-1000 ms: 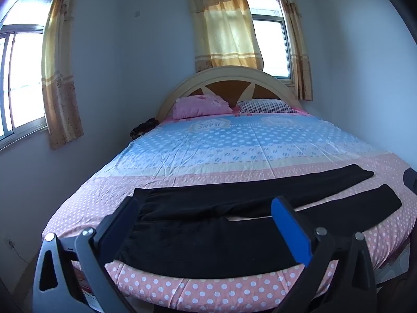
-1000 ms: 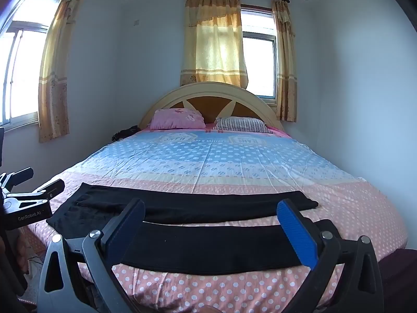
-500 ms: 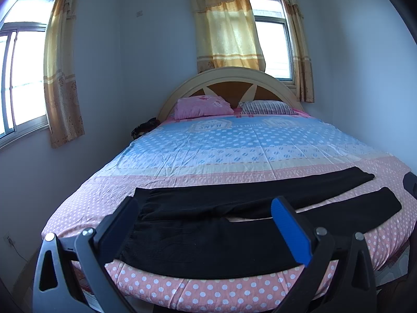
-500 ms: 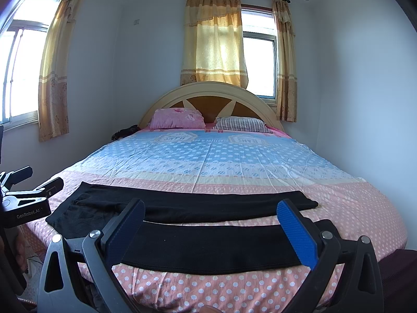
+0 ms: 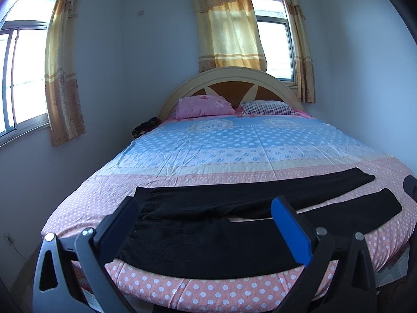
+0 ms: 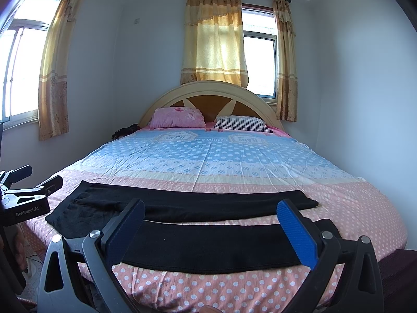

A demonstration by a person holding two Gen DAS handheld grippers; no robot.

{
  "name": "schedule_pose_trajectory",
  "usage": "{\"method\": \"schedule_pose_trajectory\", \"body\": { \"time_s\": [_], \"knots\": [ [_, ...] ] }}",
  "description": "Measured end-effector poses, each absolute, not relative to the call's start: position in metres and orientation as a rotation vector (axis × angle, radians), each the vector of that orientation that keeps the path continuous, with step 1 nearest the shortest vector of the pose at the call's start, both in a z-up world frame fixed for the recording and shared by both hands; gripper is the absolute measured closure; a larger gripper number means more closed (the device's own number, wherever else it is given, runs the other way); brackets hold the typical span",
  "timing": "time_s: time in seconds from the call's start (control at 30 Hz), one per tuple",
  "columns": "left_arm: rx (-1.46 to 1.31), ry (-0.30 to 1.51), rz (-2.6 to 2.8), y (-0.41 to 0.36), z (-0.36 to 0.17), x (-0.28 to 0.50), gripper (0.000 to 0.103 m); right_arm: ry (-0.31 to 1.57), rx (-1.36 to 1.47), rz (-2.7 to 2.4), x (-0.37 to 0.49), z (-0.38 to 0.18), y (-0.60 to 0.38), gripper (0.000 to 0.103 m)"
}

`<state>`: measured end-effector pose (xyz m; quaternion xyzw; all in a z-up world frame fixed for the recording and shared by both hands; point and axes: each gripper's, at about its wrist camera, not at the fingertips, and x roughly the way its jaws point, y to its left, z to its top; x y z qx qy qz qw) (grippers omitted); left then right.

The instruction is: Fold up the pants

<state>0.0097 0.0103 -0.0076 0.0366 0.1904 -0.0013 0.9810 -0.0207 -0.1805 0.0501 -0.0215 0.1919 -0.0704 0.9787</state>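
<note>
Pants (image 5: 221,224) are laid flat across the foot of the bed (image 5: 234,151), legs spread apart. Left gripper (image 5: 206,224) and right gripper (image 6: 213,229) are held above the foot edge, fingers wide apart, nothing gripped.

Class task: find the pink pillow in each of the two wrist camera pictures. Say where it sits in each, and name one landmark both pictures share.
Left wrist view: the pink pillow lies at the head of the bed, just left of centre, below the curtain.
Right wrist view: the pink pillow lies left of centre, against the headboard.
Shared landmark: the striped pillow, directly right of it in both.
</note>
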Motion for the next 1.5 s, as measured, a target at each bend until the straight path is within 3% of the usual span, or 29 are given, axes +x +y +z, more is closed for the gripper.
{"method": "schedule_pose_trajectory", "body": {
  "time_s": [1.5],
  "knots": [
    [0.065,0.412,0.001,0.013,-0.018,0.015,0.000,0.435,-0.056,-0.070,-0.008,0.033,-0.182,0.001]
  ]
}}
